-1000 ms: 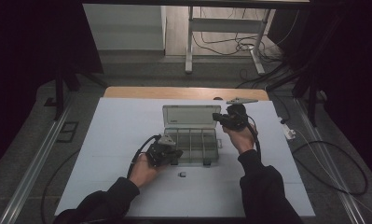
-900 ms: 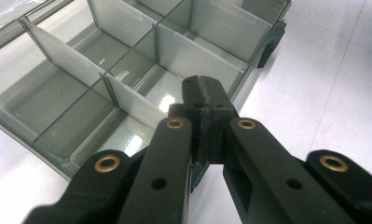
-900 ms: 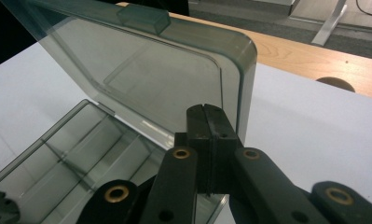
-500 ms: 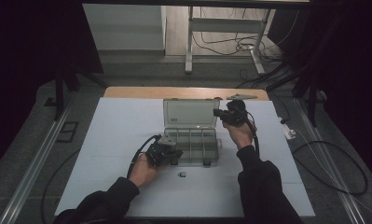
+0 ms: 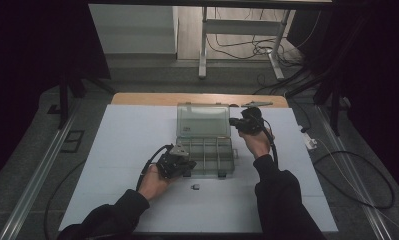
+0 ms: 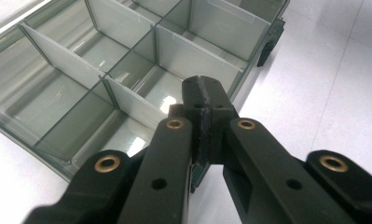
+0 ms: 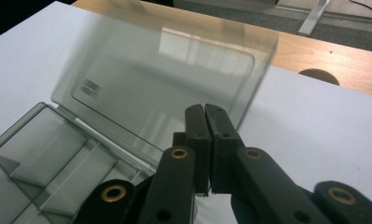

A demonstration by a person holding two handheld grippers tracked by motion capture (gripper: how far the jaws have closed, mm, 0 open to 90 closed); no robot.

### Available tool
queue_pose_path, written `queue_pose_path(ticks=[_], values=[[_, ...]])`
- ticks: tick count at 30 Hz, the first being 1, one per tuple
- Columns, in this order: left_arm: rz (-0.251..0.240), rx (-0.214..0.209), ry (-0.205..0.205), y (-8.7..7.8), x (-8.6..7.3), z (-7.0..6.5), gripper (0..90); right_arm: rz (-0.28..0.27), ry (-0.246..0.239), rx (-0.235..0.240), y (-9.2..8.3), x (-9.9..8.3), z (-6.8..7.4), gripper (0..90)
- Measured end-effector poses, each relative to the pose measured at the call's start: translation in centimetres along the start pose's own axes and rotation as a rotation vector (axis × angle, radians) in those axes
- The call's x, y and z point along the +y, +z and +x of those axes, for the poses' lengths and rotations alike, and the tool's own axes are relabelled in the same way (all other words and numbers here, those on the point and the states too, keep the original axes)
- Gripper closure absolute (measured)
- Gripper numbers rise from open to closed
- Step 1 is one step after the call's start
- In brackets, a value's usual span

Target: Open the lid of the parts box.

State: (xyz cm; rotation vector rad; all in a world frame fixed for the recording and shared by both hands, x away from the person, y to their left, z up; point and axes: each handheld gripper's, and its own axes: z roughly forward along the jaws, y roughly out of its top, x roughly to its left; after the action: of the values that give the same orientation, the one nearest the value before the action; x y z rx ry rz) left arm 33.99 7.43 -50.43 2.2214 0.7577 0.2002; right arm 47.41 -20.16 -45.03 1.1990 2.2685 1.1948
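Note:
A clear compartment box (image 5: 207, 156) lies open mid-table, its lid (image 5: 203, 120) standing up behind it. My left gripper (image 5: 183, 164) is shut at the box's front left corner. Its closed tips (image 6: 202, 91) lie along the front wall, over empty compartments (image 6: 127, 70); I cannot tell whether they pinch the wall. My right gripper (image 5: 238, 122) is at the lid's right edge. Its jaws (image 7: 206, 112) are together with nothing between them and have just eased apart a hair. The lid (image 7: 165, 79) is blurred just beyond them.
A small dark piece (image 5: 195, 187) lies on the white table top (image 5: 127, 145) in front of the box. A wooden strip (image 5: 197, 98) runs along the far edge, with a round hole (image 7: 319, 74) in it. Cables and a small white device (image 5: 309, 143) lie off the right side.
The right gripper has edged slightly left toward the lid's right edge. The left hand and the box base have stayed put.

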Motion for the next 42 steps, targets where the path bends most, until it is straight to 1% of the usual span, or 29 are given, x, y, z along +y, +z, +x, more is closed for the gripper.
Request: queue_pose_path(ticks=[4,6,7,9,13,16,18,20,22,24,25,27,28,31,32,34,35,36,38,39,40,41,42], values=[[0.004,0.017,0.005,-0.2,0.1,-0.2,89.5,0.011,-0.021,0.003,-0.7,-0.2,0.3,82.1],[0.01,0.032,0.025,-0.3,0.1,-0.3,89.5,0.015,-0.022,0.01,-1.1,-0.3,0.5,78.6],[0.009,0.035,0.026,-0.4,0.1,-0.4,89.5,0.021,-0.03,0.012,-1.5,-0.5,0.8,75.5],[0.008,0.039,0.028,-0.7,0.2,-0.4,89.5,0.025,-0.032,0.014,-1.6,-0.5,0.9,73.9],[-0.001,0.033,0.013,-1.5,0.2,-0.2,89.5,0.028,-0.054,0.032,-2.6,-0.8,1.6,66.3],[-0.001,0.018,-0.003,-2.2,0.1,0.0,89.3,0.038,-0.064,0.037,-3.2,-1.1,2.2,60.9],[-0.003,0.019,-0.012,-2.5,0.0,0.1,89.2,0.042,-0.075,0.039,-3.5,-1.3,2.7,57.4],[0.0,0.023,-0.022,-2.8,-0.1,0.4,80.1,0.052,-0.08,0.049,-3.8,-1.5,3.1,53.2],[-0.005,0.025,-0.039,-3.2,-0.3,0.8,75.3,0.05,-0.087,0.051,-4.1,-1.7,3.4,50.0],[-0.003,0.021,-0.049,-3.6,-0.5,1.1,67.0,0.056,-0.097,0.051,-4.4,-2.0,3.8,46.6],[-0.01,0.024,-0.054,-3.8,-0.6,1.2,62.6,0.057,-0.099,0.053,-4.6,-2.2,3.9,44.5],[-0.013,0.024,-0.059,-4.3,-0.7,1.3,56.9,0.057,-0.097,0.056,-4.8,-2.4,4.1,41.7],[-0.016,0.028,-0.06,-4.5,-0.8,1.4,52.7,0.064,-0.093,0.067,-5.0,-2.5,4.2,39.5],[-0.03,0.025,-0.078,-5.3,-1.1,1.7,45.6,0.068,-0.093,0.073,-5.4,-2.9,4.4,34.9],[-0.037,0.03,-0.084,-5.5,-1.2,1.7,42.3,0.072,-0.093,0.077,-5.6,-3.1,4.5,32.5],[-0.044,0.037,-0.084,-6.1,-1.4,1.8,39.0,0.074,-0.099,0.073,-5.9,-3.5,4.7,29.2],[-0.046,0.039,-0.09,-6.5,-1.5,1.9,37.0,0.073,-0.1,0.074,-6.0,-3.6,4.8,27.9],[-0.048,0.04,-0.099,-6.6,-1.6,1.9,32.9,0.076,-0.104,0.081,-6.2,-3.8,4.9,25.7],[-0.044,0.048,-0.1,-7.1,-1.9,2.1,24.5,0.069,-0.11,0.082,-6.8,-4.2,5.2,21.3],[-0.043,0.05,-0.105,-7.3,-2.1,2.1,24.5,0.069,-0.11,0.082,-6.8,-4.2,5.2,21.3],[-0.038,0.053,-0.11,-7.5,-2.3,2.2,20.5,0.066,-0.11,0.094,-7.3,-4.5,5.4,19.7],[-0.037,0.058,-0.119,-7.7,-2.5,2.3,20.5,0.066,-0.11,0.094,-7.3,-4.5,5.4,18.6],[-0.035,0.063,-0.126,-7.9,-2.7,2.3,18.4,0.066,-0.11,0.099,-7.5,-4.7,5.5,17.2]])
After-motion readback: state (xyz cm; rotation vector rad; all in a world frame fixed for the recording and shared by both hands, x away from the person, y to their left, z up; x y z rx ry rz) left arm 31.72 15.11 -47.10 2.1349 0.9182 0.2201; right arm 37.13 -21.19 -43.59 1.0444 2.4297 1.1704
